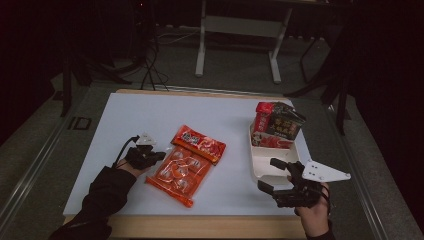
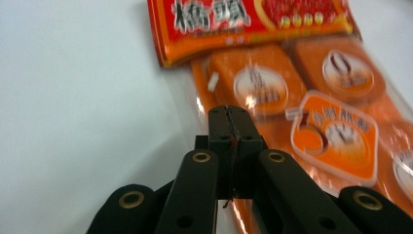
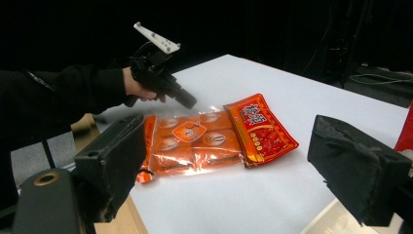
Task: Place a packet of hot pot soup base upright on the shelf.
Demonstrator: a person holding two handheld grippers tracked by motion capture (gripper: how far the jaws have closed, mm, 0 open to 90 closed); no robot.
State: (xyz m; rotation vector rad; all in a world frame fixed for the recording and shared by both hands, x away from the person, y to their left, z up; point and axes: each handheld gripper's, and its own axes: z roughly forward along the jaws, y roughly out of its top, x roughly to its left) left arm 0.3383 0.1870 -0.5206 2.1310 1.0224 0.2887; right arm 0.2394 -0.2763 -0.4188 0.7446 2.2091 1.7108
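Here, white desk (image 1: 150,115) sitting in dark rm, tray (image 1: 260,167) holding snack packs (image 1: 277,122); L tongs (image 1: 159,156) shut empty by orange pack (image 1: 187,162), R tongs (image 1: 272,175) gaping.

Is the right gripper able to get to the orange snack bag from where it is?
Probably yes. The right gripper stands open beside the white tray, and only bare white table lies between it and the orange snack bag. The left gripper, shut at the bag's edge, might crowd it.
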